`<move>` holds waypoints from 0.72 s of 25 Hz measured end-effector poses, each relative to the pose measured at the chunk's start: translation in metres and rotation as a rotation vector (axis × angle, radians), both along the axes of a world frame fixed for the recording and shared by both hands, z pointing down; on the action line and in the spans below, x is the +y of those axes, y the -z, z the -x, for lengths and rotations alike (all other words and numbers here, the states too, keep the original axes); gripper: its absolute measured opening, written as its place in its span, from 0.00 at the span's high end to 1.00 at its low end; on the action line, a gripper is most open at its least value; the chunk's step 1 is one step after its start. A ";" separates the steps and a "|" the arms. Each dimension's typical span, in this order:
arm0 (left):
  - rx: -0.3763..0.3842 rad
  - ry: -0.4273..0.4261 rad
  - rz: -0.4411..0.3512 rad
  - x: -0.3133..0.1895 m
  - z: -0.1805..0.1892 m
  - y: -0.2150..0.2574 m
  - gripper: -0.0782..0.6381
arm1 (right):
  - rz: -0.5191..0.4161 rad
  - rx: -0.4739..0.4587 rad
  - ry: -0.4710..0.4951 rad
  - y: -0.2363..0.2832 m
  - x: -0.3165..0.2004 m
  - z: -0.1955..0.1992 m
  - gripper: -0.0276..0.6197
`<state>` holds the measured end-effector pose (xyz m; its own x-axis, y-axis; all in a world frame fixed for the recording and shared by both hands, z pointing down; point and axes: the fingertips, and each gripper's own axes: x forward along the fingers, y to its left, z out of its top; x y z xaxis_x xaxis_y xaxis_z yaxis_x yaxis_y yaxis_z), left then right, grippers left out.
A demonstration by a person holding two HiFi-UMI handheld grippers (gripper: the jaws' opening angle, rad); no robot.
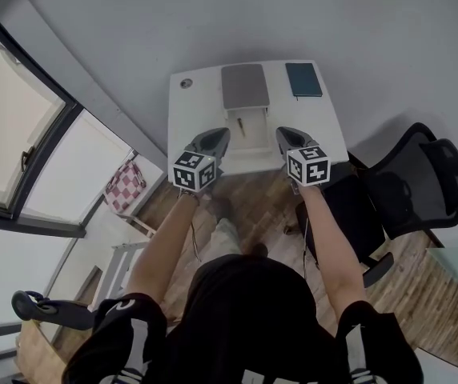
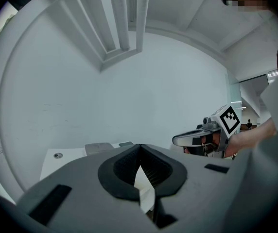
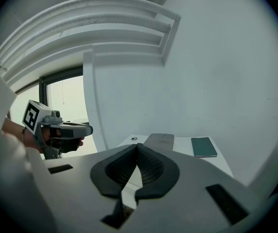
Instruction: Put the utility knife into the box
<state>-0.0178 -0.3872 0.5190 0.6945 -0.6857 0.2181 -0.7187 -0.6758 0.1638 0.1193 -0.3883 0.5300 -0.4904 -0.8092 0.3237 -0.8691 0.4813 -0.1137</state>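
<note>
A white table (image 1: 197, 110) stands ahead of me, with a flat grey box (image 1: 245, 86) at its far middle. Just in front of the box lies a small slender object (image 1: 241, 125), probably the utility knife; it is too small to tell for sure. My left gripper (image 1: 221, 136) hovers over the table's near edge, left of that object, shut and empty. My right gripper (image 1: 283, 133) hovers to the object's right, also shut with nothing in it. In the left gripper view the jaws (image 2: 139, 147) meet at the tips. The right gripper view shows closed jaws (image 3: 137, 145) and the box (image 3: 159, 140) beyond.
A dark green notebook (image 1: 303, 79) lies at the table's far right corner, and a round grommet (image 1: 186, 82) sits at the far left. A black office chair (image 1: 409, 182) stands to the right. Windows (image 1: 21, 134) and a checkered item (image 1: 125, 186) are on the left.
</note>
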 end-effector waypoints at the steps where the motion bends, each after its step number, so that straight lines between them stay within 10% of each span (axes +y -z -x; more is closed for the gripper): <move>1: -0.001 -0.002 0.000 0.002 -0.001 0.000 0.86 | -0.001 0.000 -0.001 0.000 0.002 -0.001 0.93; 18: -0.007 -0.008 0.004 0.018 -0.008 -0.005 0.86 | 0.008 0.008 -0.004 -0.004 0.019 -0.015 0.93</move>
